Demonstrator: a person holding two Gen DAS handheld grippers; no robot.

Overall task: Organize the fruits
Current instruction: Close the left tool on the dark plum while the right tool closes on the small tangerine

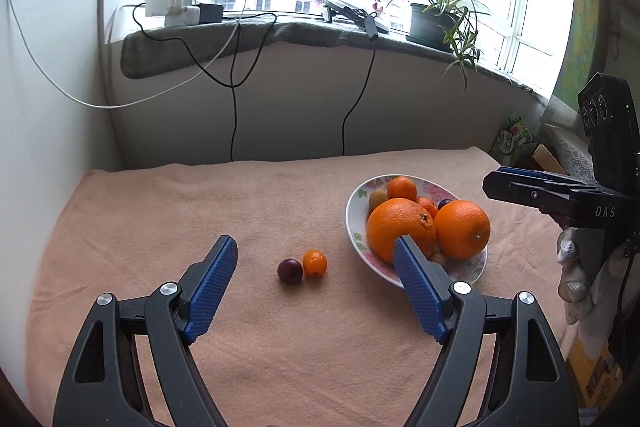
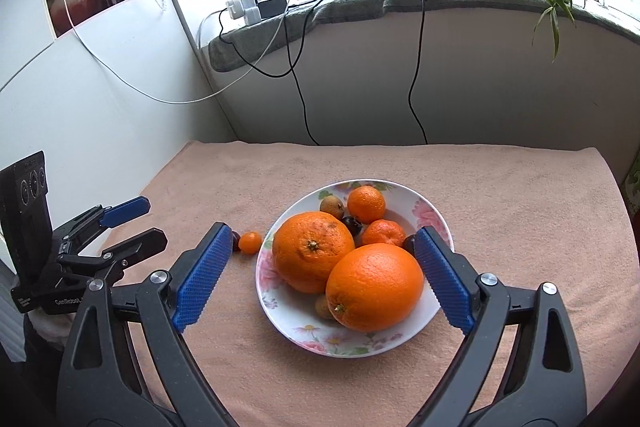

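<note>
A floral bowl (image 2: 430, 215) sits on the pink towel (image 2: 500, 195) and holds two big oranges (image 2: 312, 255), two small mandarins (image 2: 366, 203), brown and dark small fruits. It also shows in the left wrist view (image 1: 354, 215). A dark plum (image 1: 290, 270) and a small kumquat (image 1: 314, 263) lie on the towel left of the bowl; the kumquat shows in the right wrist view (image 2: 250, 242). My left gripper (image 1: 316, 247) is open and empty, above and before these two. My right gripper (image 2: 322, 237) is open and empty over the bowl.
A windowsill (image 1: 280, 31) with cables, chargers and a potted plant (image 1: 436, 19) runs behind the table. A white wall panel (image 1: 48, 107) stands on the left. Boxes and packets (image 1: 516, 139) lie past the table's right edge.
</note>
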